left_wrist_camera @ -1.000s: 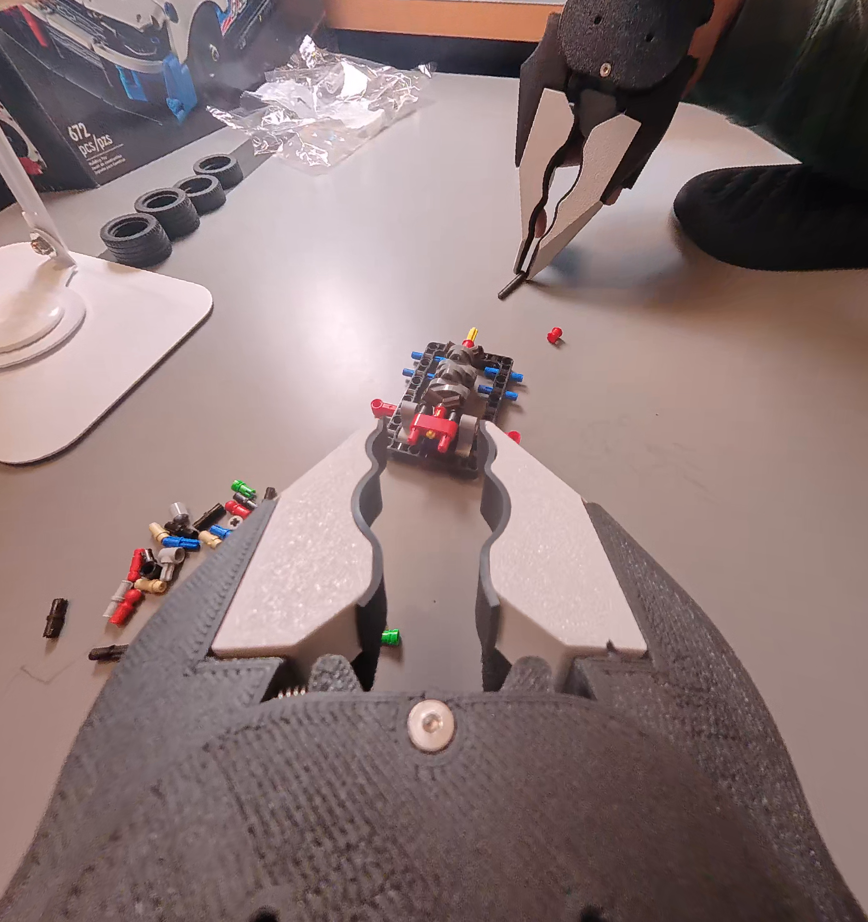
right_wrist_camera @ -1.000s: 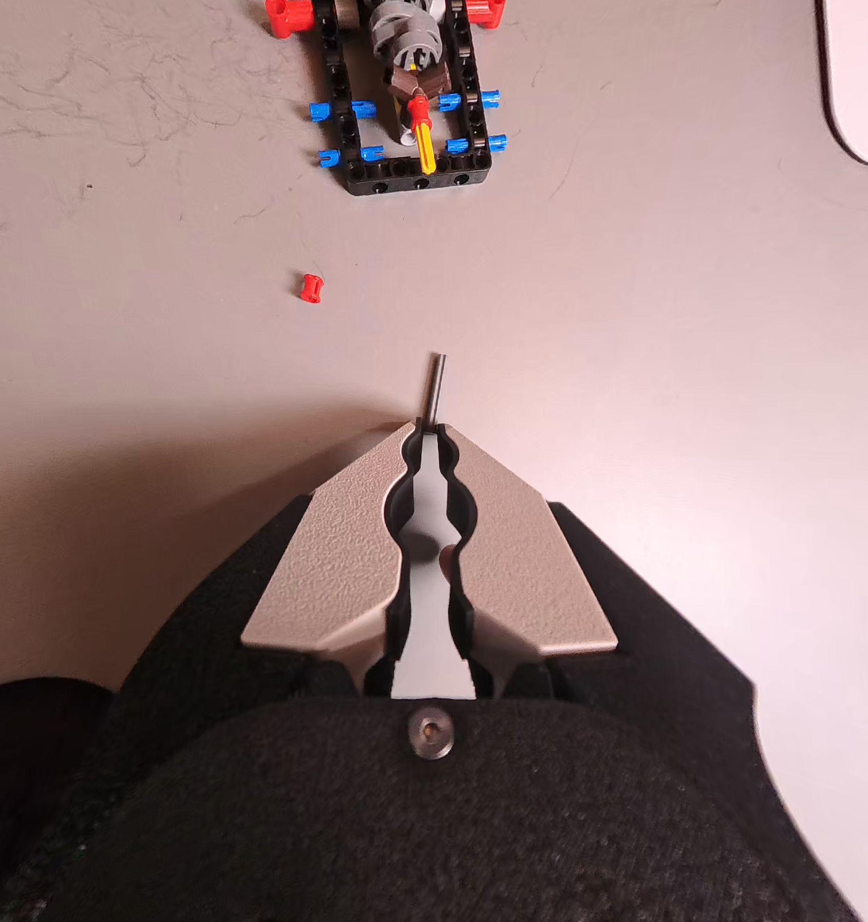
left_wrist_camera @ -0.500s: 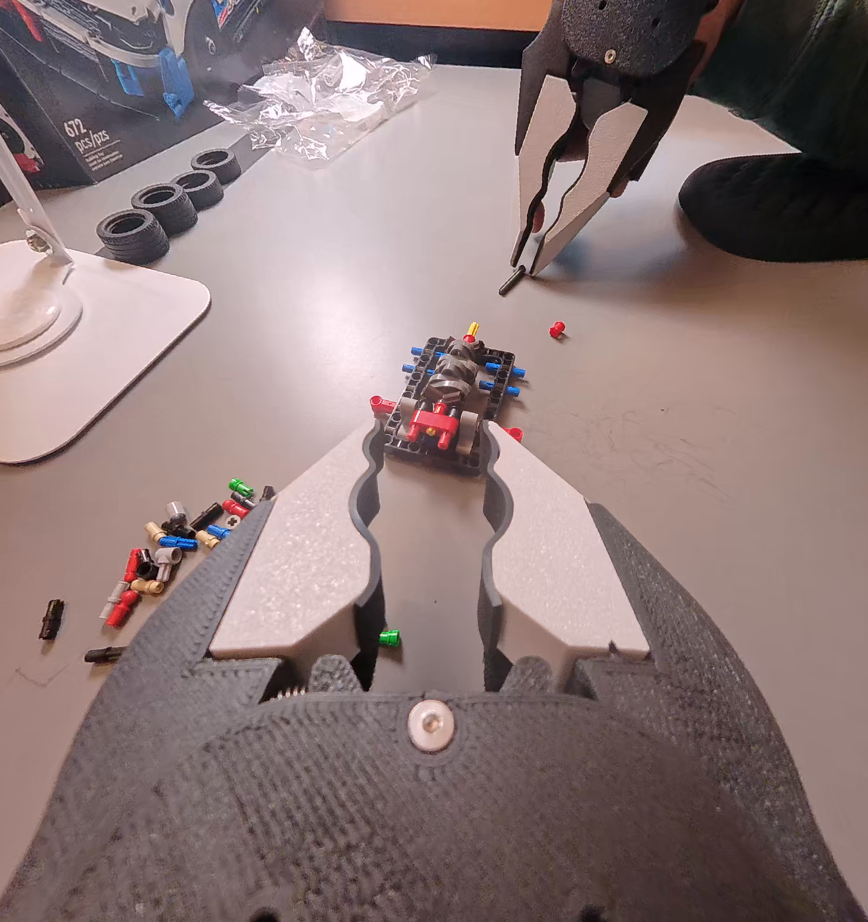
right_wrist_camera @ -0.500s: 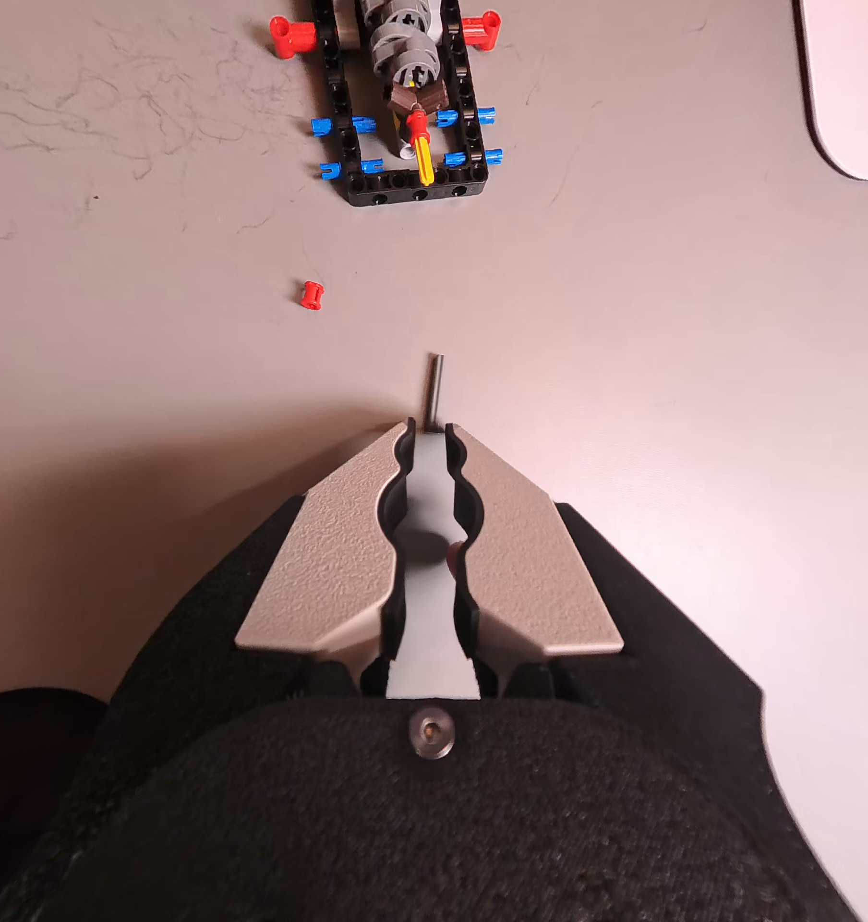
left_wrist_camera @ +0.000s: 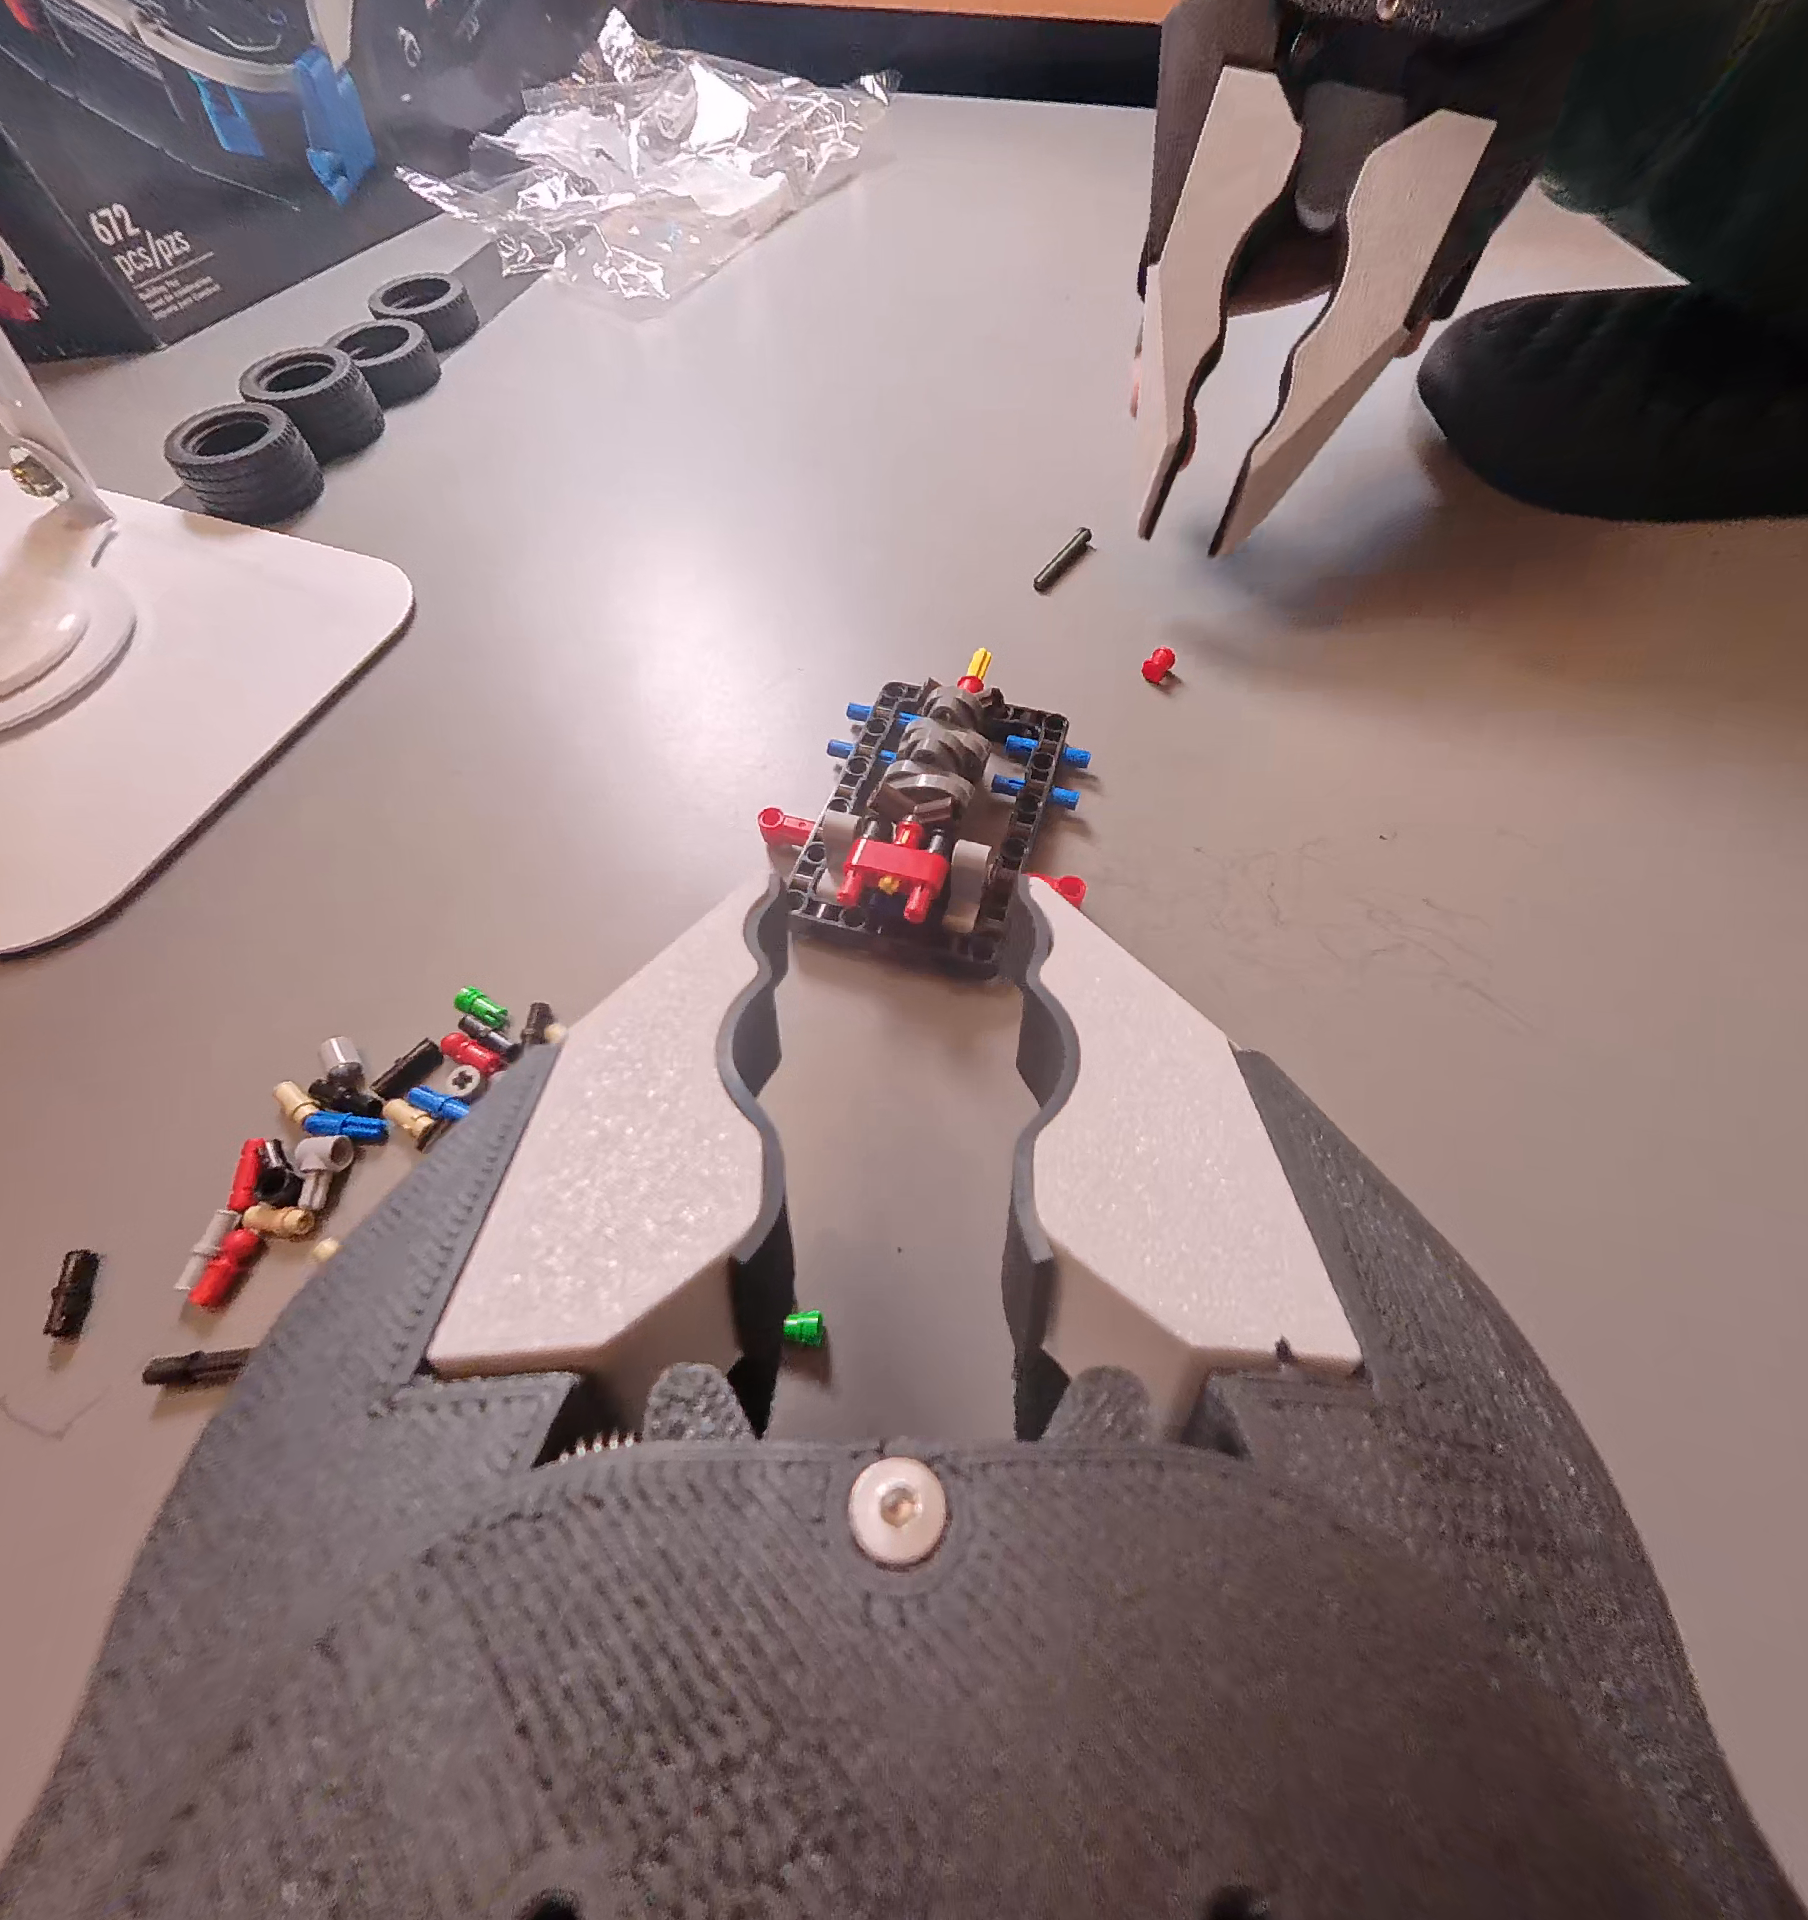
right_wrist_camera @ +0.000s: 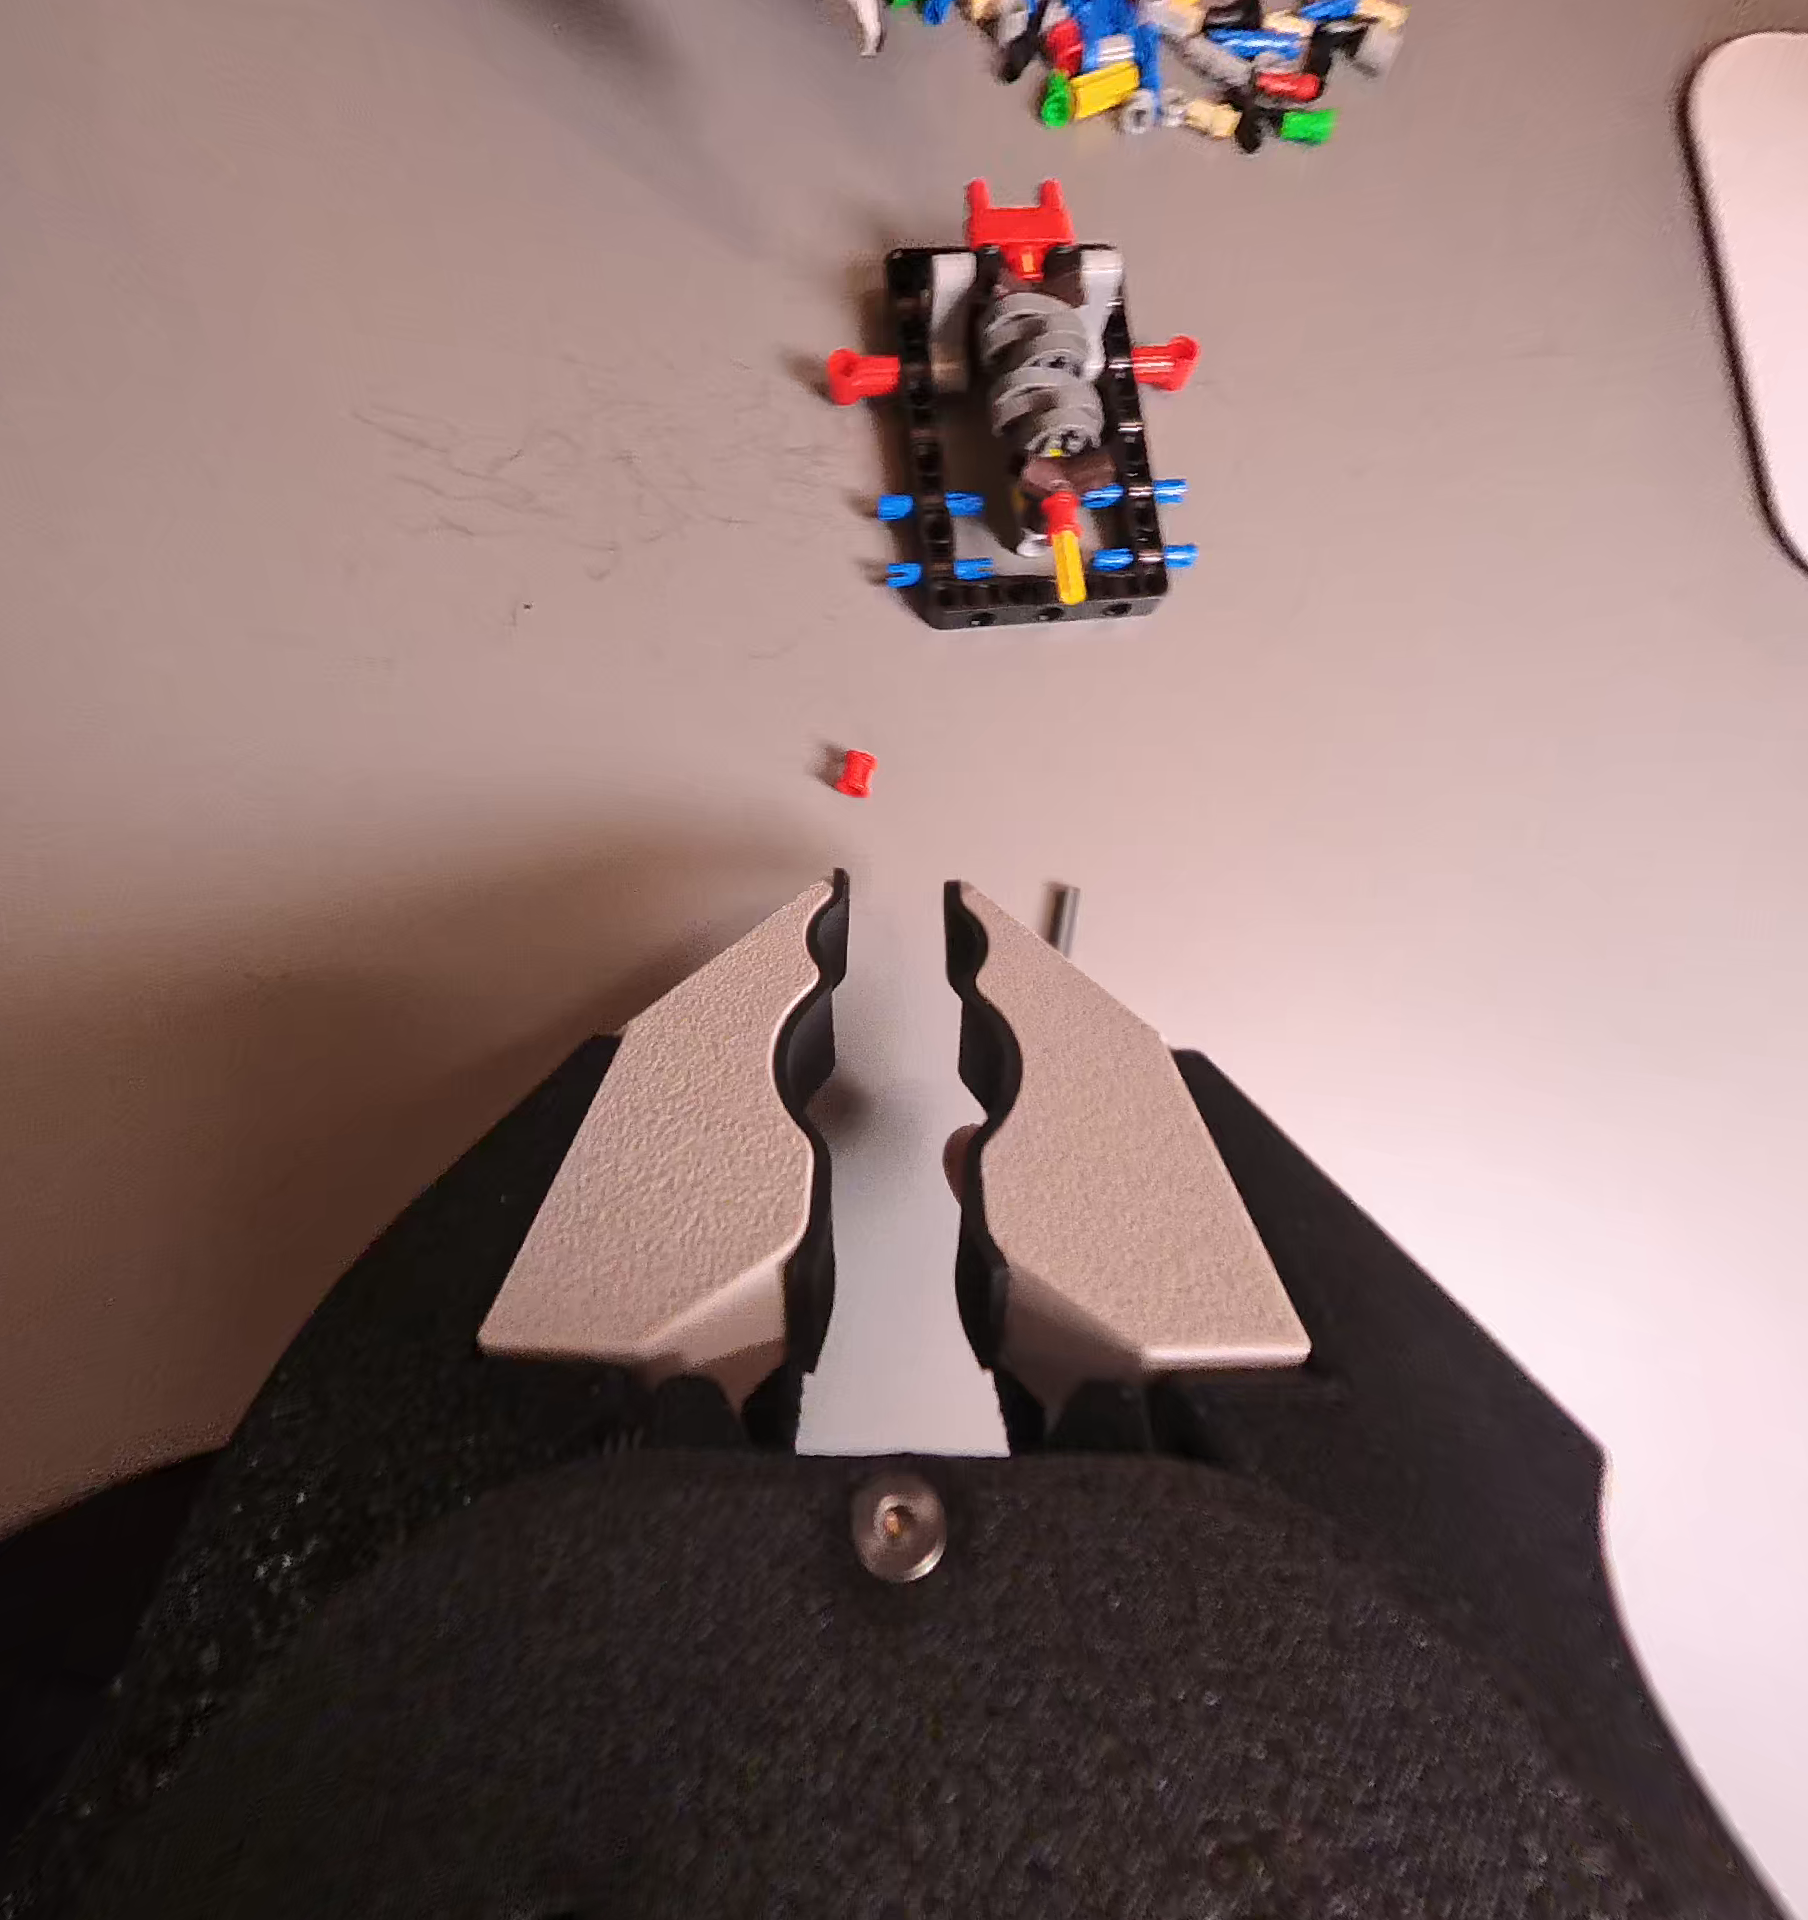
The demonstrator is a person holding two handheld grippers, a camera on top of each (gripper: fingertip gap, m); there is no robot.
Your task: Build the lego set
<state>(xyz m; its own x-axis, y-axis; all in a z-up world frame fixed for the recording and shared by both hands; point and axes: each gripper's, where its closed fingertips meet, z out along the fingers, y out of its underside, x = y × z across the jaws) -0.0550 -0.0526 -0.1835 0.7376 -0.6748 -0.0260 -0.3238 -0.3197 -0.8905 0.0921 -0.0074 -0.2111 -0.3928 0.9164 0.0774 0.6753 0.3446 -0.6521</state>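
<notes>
The part-built assembly (left_wrist_camera: pixel 941 810), a black frame with grey gears, blue pins, red pieces and a yellow axle, lies on the grey table; it also shows in the right wrist view (right_wrist_camera: pixel 1030 436). My left gripper (left_wrist_camera: pixel 900 904) is open and empty, with its tips just short of the frame's near end. My right gripper (right_wrist_camera: pixel 897 888) is open and empty; it hangs tips-down above the table in the left wrist view (left_wrist_camera: pixel 1180 540). A black axle (right_wrist_camera: pixel 1061 914) lies loose beside its right fingertip, also seen in the left wrist view (left_wrist_camera: pixel 1063 558). A small red bush (right_wrist_camera: pixel 855 772) lies between the gripper and the frame.
A pile of small loose pieces (left_wrist_camera: pixel 360 1122) lies left of my left gripper, and a green pin (left_wrist_camera: pixel 804 1328) lies under it. A white stand base (left_wrist_camera: pixel 152 686), several black tyres (left_wrist_camera: pixel 308 416), the set's box (left_wrist_camera: pixel 152 156) and a clear bag (left_wrist_camera: pixel 651 177) are at the left and back. A person's dark sleeve (left_wrist_camera: pixel 1658 416) rests at the right. The grippers' ends are close to 15 cm from one another. The black axle (right_wrist_camera: pixel 1061 914) is about 4 cm from my right fingertips and 15 cm from my left. Look for it in the left wrist view (left_wrist_camera: pixel 1047 580) too.
My right gripper has opened and let go of the black axle, which now lies on the table. The gripper has risen and shifted sideways off it. My left gripper has stayed put.
</notes>
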